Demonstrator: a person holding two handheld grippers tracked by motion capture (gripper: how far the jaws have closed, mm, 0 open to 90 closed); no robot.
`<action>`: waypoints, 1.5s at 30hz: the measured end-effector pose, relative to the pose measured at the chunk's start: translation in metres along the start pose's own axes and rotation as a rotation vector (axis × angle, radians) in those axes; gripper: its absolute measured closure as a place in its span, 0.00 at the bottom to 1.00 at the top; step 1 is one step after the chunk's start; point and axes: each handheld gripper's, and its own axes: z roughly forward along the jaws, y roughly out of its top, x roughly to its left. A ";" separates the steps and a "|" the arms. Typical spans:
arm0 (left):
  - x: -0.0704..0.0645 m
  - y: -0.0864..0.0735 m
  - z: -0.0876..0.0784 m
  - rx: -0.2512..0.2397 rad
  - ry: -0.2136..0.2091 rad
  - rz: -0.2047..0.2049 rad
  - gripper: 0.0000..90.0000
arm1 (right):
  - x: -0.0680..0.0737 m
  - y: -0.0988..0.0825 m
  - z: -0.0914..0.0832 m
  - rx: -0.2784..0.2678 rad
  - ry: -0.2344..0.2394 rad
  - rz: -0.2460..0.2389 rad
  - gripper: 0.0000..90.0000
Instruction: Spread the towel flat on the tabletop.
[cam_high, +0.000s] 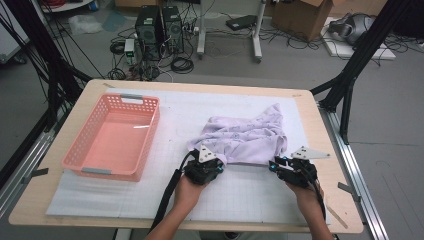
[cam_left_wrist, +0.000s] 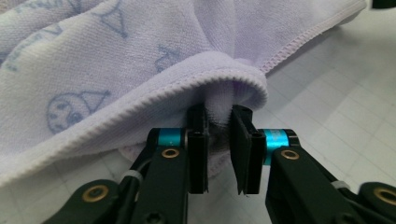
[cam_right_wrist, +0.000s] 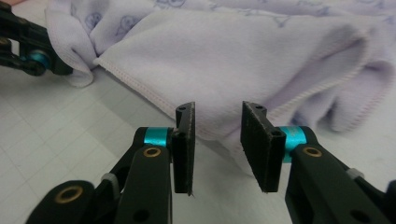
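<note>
A lilac printed towel (cam_high: 246, 136) lies crumpled on the white gridded mat (cam_high: 150, 197) of the bench, right of a pink plastic basket (cam_high: 114, 136). The left tongs (cam_left_wrist: 219, 122) are clamped on a folded corner of the towel's near hem. The right tongs (cam_right_wrist: 217, 122) stand apart at the towel's near right edge, the hem between the jaws, not pinched.

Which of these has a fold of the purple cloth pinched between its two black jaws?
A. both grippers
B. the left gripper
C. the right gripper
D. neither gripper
B: in its own view the left gripper has a bunched fold of the cloth squeezed between its jaws, while the right gripper stands open in front of the cloth's hem with a gap between its jaws.
</note>
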 end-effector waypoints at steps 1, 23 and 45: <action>0.002 -0.001 -0.004 -0.012 -0.015 -0.018 0.87 | 0.002 0.001 0.006 0.018 -0.016 -0.006 0.66; 0.044 -0.040 -0.090 -0.110 -0.080 -0.147 0.90 | 0.011 -0.016 -0.031 0.087 0.024 -0.040 0.93; 0.050 -0.024 -0.041 0.001 -0.048 -0.235 0.44 | 0.020 -0.016 -0.058 0.076 0.036 -0.021 0.59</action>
